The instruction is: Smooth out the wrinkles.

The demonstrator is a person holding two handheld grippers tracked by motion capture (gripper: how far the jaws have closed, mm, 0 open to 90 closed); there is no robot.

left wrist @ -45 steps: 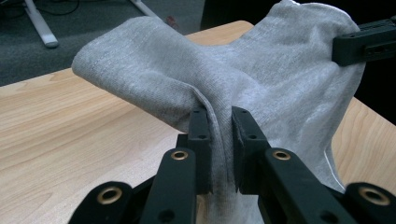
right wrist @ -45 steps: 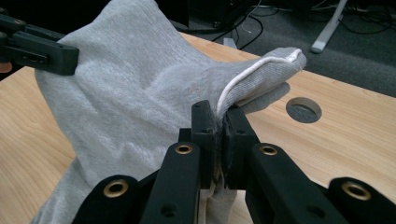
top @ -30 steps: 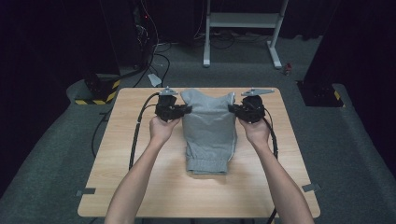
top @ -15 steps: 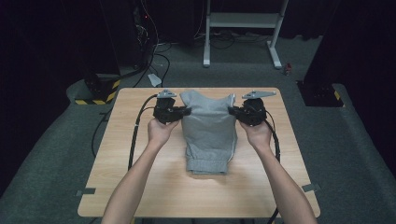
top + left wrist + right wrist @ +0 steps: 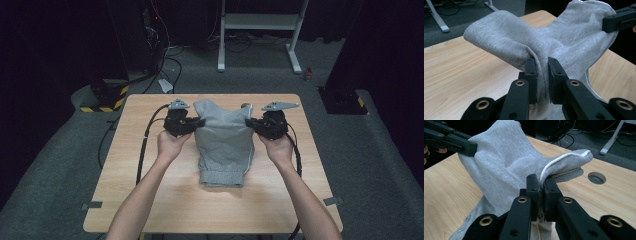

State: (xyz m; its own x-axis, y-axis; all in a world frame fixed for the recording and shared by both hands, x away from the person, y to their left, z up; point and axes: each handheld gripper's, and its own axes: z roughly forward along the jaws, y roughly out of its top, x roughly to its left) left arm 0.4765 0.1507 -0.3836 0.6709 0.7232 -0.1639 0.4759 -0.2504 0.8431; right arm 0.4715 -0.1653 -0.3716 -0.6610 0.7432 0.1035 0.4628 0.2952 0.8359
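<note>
grey trousers (image 5: pixel 223 142), long axis front-to-back, cuffs toward person

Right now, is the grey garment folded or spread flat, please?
Folded: the grey garment lies doubled into a narrow strip, both side edges pinched up.

Light wooden bench (image 5: pixel 150 200) with a round cable hole (image 5: pixel 597 177) near the far edge. Grey carpet floor (image 5: pixel 60 165) all around. Behind, a white metal stand (image 5: pixel 260 22); at far left, a yellow-and-black striped block (image 5: pixel 106 102) among loose black cables (image 5: pixel 167 62).
</note>
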